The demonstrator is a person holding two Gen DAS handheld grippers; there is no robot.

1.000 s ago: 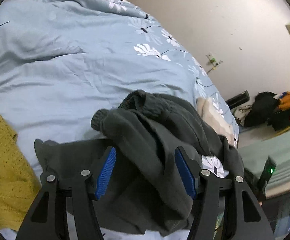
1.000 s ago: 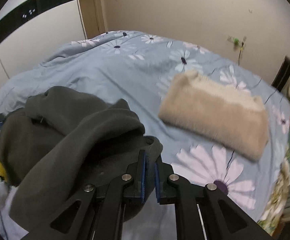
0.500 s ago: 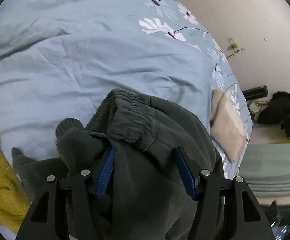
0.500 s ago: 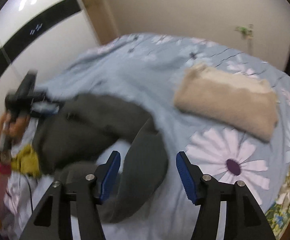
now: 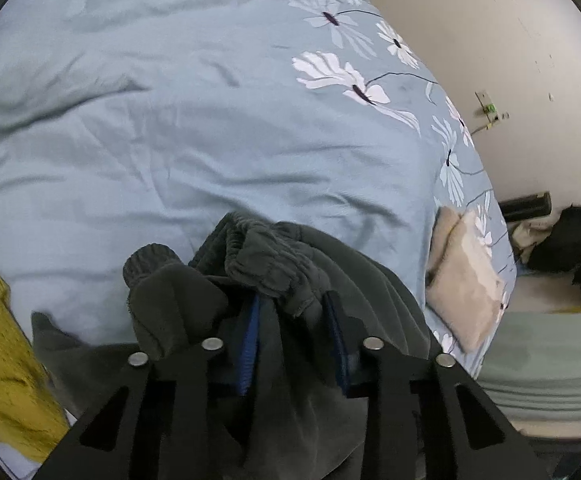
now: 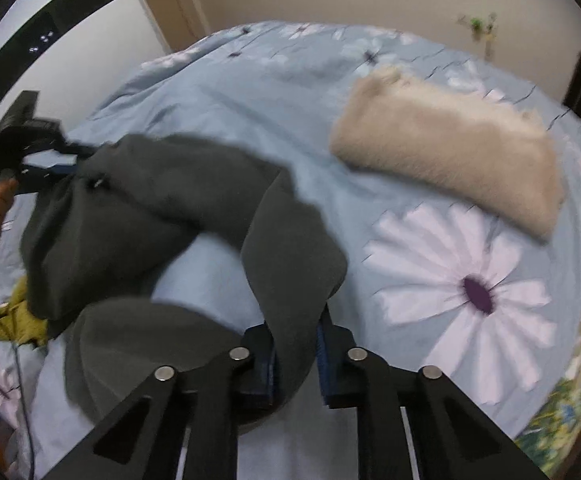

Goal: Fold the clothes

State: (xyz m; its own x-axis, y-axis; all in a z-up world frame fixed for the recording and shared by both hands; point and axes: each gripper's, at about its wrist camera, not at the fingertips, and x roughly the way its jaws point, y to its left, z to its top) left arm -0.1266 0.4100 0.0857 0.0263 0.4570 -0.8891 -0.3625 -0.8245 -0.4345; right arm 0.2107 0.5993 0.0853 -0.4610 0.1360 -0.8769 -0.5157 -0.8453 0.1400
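Left of the beige bundle, your left gripper clamps the trousers at the bunched waistband on the bed; your right gripper pinches a trouser leg. Thick bunches could slip if you pull unevenly, spoiling the fold.

I see trousers on bed, pillow to their right, knit left.
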